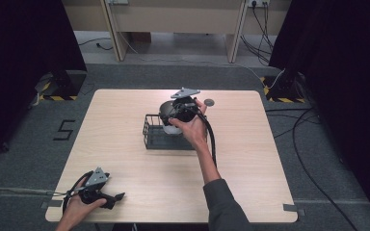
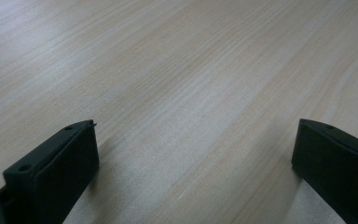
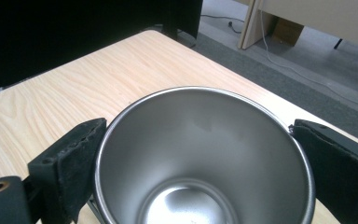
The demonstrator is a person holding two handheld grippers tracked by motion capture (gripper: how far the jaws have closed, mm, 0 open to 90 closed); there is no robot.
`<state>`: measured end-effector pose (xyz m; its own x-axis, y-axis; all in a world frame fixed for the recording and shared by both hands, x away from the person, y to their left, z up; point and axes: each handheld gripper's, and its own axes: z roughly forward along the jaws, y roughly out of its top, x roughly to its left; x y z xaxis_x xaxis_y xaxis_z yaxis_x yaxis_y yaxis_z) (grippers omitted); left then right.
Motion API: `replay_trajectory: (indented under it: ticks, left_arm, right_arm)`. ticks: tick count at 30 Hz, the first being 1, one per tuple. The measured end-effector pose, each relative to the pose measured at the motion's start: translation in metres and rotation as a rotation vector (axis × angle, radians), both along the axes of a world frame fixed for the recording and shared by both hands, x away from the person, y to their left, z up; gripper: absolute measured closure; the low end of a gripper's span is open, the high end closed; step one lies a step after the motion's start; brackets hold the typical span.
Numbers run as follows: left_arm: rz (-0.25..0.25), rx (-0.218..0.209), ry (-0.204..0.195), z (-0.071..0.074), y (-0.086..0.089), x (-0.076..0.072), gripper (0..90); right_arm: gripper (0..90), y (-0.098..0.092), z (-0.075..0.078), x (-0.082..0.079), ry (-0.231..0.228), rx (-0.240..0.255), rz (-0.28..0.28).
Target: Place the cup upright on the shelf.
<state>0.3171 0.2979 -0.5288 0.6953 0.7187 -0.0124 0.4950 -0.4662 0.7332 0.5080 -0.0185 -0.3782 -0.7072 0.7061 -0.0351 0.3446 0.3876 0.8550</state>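
Observation:
A shiny steel cup sits mouth-up between the two black pads of my right gripper, and both pads press on its rim. In the high view this gripper points down with the cup over a black wire basket at the middle of the wooden table. Whether the cup touches the basket floor, I cannot tell. My left gripper rests near the table's front left corner. Its jaws stand wide apart over bare wood.
A small grey round disc lies on the table behind the basket, to its right. A thin wire of the basket shows below the cup. Black cable trails from the right gripper along the forearm. Dark curtains stand on both sides.

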Motion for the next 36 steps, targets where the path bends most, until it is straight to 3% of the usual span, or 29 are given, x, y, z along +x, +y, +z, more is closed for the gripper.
replay_trajectory:
  ticks: [20, 27, 36]
  left_arm:
    - [-0.001, 0.001, 0.002, 0.0, 0.0, 0.0, 0.0]
    - [-0.002, 0.001, 0.002, 0.0, 0.0, 0.0, 0.0]
    - [-0.001, 0.0, 0.001, 0.0, 0.0, 0.0, 0.0]
  right_arm:
    - [6.3, -0.012, -0.028, 0.006, 0.063, 0.028, -0.01]
    - [6.0, -0.014, -0.03, 0.005, 0.066, 0.033, -0.001]
    - [5.5, -0.015, -0.029, 0.003, 0.06, 0.118, 0.006]
